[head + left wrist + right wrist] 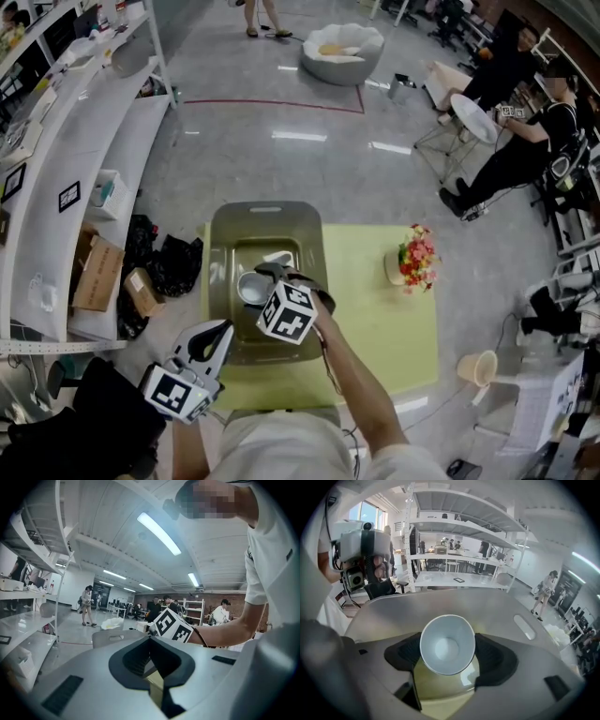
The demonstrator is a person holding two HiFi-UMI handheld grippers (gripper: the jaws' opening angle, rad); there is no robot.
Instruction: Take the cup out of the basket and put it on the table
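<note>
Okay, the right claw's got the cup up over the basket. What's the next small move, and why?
Probably carry it sideways toward the flowers, until it is past the basket's rim. The right claw grips the white cup, which hangs above the basket, and the table shows bare green surface there for setting it down.

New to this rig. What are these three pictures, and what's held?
No robot here: a person holds a two-jaw tool in each hand. One picture comes from a camera on the person's head, looking down; the other two ride on the tools and look along their jaws. A grey plastic basket and a vase of pink and red flowers stand on the light green table. The right tool grips a white cup over the basket. The left tool, jaws together, is empty.
</note>
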